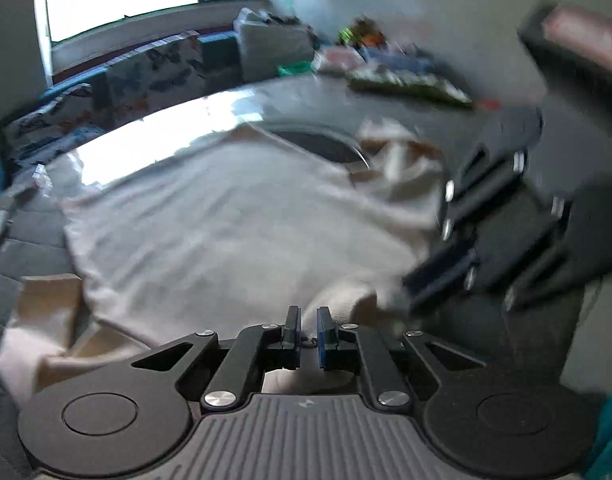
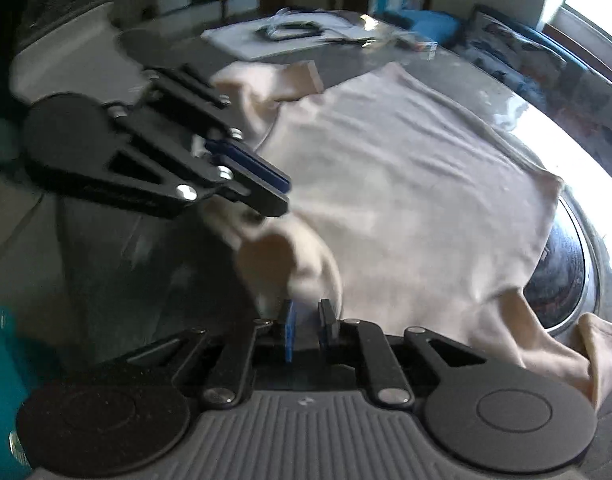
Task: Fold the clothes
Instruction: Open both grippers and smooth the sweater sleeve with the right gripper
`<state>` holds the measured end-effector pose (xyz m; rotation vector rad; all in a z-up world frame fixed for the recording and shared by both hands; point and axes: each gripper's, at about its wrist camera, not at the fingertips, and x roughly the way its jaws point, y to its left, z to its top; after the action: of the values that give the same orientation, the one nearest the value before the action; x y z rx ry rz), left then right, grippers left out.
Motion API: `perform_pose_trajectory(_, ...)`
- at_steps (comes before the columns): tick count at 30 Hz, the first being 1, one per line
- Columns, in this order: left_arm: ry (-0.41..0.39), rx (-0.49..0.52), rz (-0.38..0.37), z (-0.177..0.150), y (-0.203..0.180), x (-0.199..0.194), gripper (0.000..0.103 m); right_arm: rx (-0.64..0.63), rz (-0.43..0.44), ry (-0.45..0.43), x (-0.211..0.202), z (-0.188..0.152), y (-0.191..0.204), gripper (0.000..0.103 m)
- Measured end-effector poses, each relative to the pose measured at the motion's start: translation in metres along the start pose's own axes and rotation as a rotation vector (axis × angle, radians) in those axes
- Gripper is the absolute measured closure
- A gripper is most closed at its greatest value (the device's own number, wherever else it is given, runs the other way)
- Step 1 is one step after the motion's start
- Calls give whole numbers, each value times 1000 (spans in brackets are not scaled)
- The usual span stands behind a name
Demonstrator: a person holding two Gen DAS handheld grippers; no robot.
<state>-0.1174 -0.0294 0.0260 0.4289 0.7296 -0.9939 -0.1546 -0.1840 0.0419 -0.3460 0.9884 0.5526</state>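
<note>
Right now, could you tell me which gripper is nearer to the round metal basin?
Right. The right gripper is by the shirt hem beside the basin; the left gripper is farther off.

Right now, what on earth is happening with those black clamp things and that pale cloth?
A person is folding a cream-coloured T-shirt spread flat on a glossy dark table, using a hand-held black two-finger gripper in each hand. The left gripper and the right gripper sit close together at the shirt's near edge, fingers narrowed around a bunched bit of fabric. The frames are too blurred to tell how firmly either grips. The fold has barely begun; most of the shirt lies flat.
</note>
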Motion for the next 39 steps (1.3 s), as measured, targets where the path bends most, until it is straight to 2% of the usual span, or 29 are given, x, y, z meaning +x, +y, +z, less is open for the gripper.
perform_pose_trajectory(3,-12,63,-4,-7,-6,-6,92,-3,14,10,-10,-6,2,93)
perform_pose_trajectory(4,-14,59,-15,-7,-5,-9,91,-3,17,3,-14,-7,2,93)
perform_pose_trajectory(8,-46,47,17,3,0,-18,91,37,-3,-70,-23,0,-3,93)
perform_pose_trajectory(11,-76,-2,35,17,6,-17,91,93,-19,-108,-14,8,-10,88)
perform_pose_trajectory(17,-59,-24,13,26,1,6,91,86,-21,-77,5,3,-3,85)
perform_pose_trajectory(24,-52,-39,-21,23,-8,15,91,173,-194,-110,-35,-6,-48,80)
perform_pose_trajectory(27,-61,-42,-52,24,-15,15,91,228,-321,-102,-39,-9,-79,79)
perform_pose_trajectory(30,-54,-15,-72,22,-28,17,91,316,-430,-76,-34,-14,-122,70)
perform_pose_trajectory(34,-41,10,-91,18,-39,19,91,354,-476,-23,-17,-25,-151,69)
perform_pose_trajectory(39,-53,24,-98,29,-44,21,89,401,-485,0,-6,-36,-168,71)
